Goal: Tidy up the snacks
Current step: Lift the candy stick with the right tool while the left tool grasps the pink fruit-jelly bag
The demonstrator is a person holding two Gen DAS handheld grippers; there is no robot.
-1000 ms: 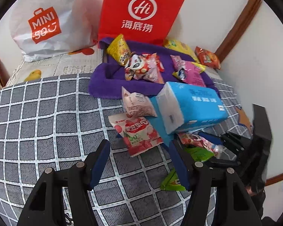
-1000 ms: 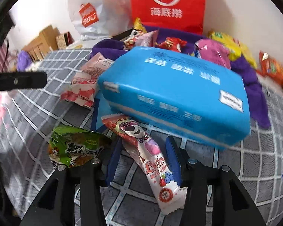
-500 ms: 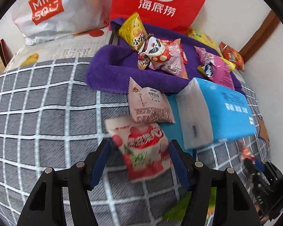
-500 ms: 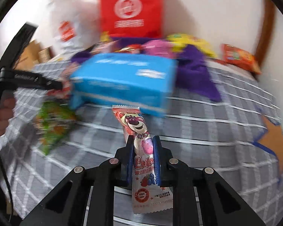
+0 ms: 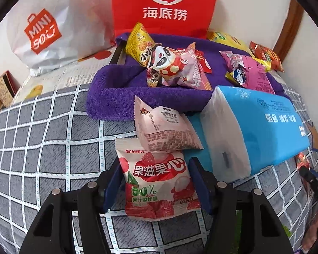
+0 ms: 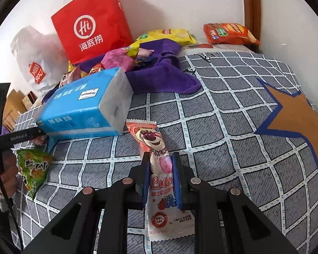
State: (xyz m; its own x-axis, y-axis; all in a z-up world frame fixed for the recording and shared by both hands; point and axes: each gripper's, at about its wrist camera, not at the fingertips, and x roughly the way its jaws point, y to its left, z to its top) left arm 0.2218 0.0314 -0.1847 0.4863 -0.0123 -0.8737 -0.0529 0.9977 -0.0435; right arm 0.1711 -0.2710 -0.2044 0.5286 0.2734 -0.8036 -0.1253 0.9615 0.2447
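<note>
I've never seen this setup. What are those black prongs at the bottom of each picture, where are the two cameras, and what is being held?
No robot here: a person holds a two-finger gripper in each hand, with a camera on each looking along its fingers. In the right-hand view, the right gripper is shut on a long bear-print snack stick. In the left-hand view, the left gripper is closing around a red-and-white gummy packet on the checked bedcover. Nearby lie a blue tissue pack and a purple towel heaped with snacks.
</note>
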